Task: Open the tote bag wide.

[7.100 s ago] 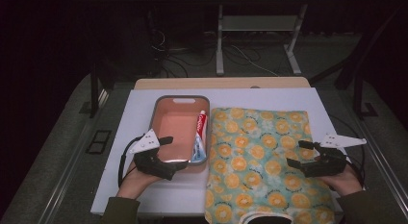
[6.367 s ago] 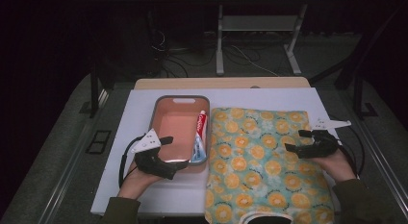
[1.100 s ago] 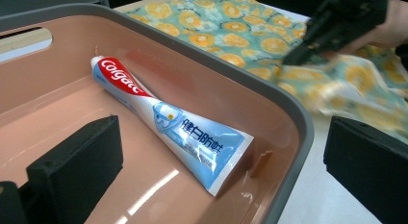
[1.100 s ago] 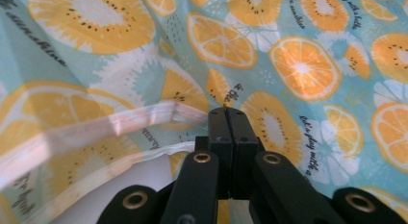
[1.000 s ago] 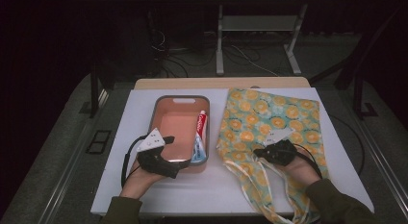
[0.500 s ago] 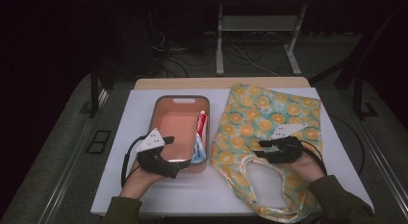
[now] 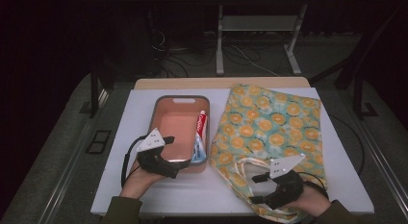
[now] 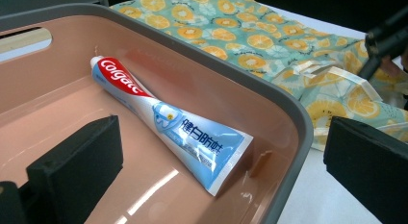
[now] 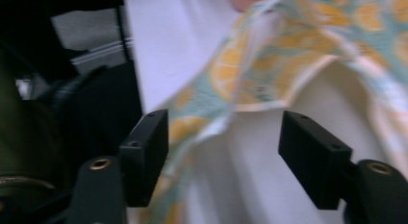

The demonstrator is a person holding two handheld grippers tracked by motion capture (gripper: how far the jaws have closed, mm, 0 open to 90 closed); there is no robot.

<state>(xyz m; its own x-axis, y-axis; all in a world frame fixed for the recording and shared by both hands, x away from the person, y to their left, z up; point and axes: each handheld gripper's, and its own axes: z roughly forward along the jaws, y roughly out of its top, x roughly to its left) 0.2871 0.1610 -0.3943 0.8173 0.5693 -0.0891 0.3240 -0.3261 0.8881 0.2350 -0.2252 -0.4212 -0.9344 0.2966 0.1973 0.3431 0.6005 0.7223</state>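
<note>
Right gripper (image 7: 257,188) is hovering near the desk's (image 7: 144,96) front edge, toward its right corner, over the near end of the orange-print cloth bag (image 7: 269,123). Its jaws have just been opening; they are standing well apart with nothing pinched between them. In the right gripper view the bag's open mouth and pale lining are lying below and beyond the jaws, blurred.

The bag is lying flat across the right half of the desk, from the back edge down to the front edge, with its cream handles (image 7: 250,162) looping loose just beside the gripper.

Left gripper (image 7: 171,156) is resting at the near rim of the pink tray (image 7: 180,98), left of centre, with jaws spread wide, one inside the tray and one outside its wall, not visibly pressing. A toothpaste tube (image 7: 199,137) is lying along the tray's right wall.
</note>
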